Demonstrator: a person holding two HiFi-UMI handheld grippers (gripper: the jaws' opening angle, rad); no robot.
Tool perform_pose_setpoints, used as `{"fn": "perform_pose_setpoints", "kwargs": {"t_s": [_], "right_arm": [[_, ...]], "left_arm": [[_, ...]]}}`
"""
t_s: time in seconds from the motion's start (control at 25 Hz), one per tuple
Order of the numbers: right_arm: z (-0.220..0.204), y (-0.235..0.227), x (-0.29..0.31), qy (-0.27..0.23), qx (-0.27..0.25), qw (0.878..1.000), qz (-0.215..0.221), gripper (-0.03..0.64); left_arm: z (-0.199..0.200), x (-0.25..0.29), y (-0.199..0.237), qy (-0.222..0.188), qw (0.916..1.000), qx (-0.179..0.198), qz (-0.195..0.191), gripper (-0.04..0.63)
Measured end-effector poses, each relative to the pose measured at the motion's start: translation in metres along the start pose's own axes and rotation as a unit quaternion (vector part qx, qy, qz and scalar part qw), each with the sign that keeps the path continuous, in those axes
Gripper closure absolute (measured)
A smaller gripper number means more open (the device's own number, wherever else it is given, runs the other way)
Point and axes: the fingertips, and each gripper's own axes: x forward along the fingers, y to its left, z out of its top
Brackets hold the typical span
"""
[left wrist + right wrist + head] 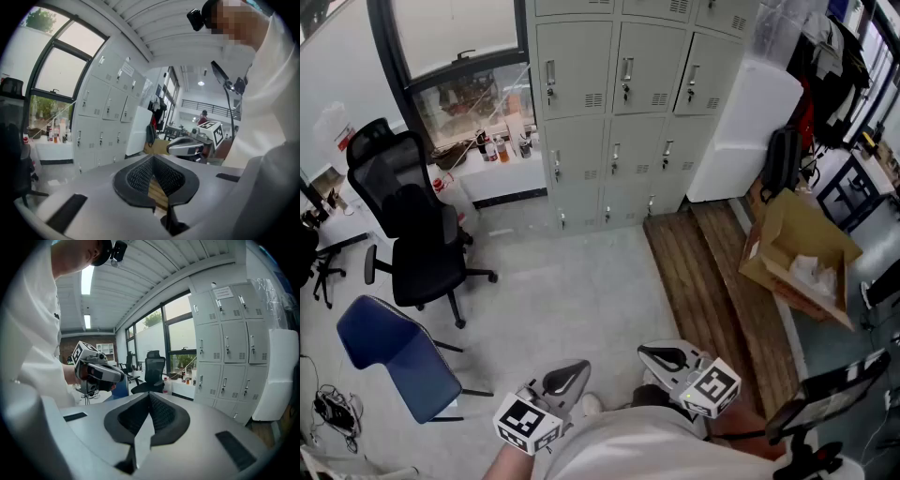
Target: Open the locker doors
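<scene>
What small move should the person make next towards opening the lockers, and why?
Probably a step forward across the floor towards the locker doors. They all look closed, and the left gripper and right gripper are held near the body, jaws together and empty, far from any handle, so reaching from here would likely fall short.

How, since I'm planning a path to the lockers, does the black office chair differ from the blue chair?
The black office chair has armrests and a star base; the blue chair stands on thin legs without armrests. The black office chair is nearer the lockers; the blue chair is nearer the person. Both are unoccupied.
</scene>
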Motion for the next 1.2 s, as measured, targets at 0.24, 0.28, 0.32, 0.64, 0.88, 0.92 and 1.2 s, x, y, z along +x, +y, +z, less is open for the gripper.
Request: {"fn": "perform_pose_setpoints", "kwargs": {"t_s": [0.24,0.28,0.32,0.64,0.88,0.92,1.2], "right_arm": [[-0.005,-0.02,0.006,0.006,0.014,1.0,-0.019,0.601],[-0.006,-0.027,0.008,0.006,0.019,1.0,-0.02,0.601],[-0.006,-0.035,0.011,0.004,0.021,1.0,-0.02,0.601],[0.024,-0.139,0.059,-0.022,0.012,1.0,-0.004,0.601],[0.052,-0.241,0.078,-0.048,0.014,0.999,-0.005,0.598],[0.057,-0.257,0.08,-0.051,0.008,0.999,-0.004,0.597],[0.065,-0.355,0.093,-0.062,0.01,0.998,-0.011,0.56]], "left_arm": [[0.005,0.018,0.012,0.008,0.9995,0.03,-0.012,0.586],[0.008,0.025,0.014,0.01,0.9991,0.039,-0.015,0.586],[0.011,0.032,0.017,0.012,0.9986,0.048,-0.018,0.586],[0.061,0.101,0.076,0.012,0.999,0.041,0.008,0.586],[0.109,0.17,0.12,0.007,0.9988,0.04,0.029,0.586],[0.116,0.183,0.126,0.002,0.999,0.032,0.03,0.584],[0.149,0.26,0.153,-0.01,0.9995,0.017,0.027,0.583]]}}
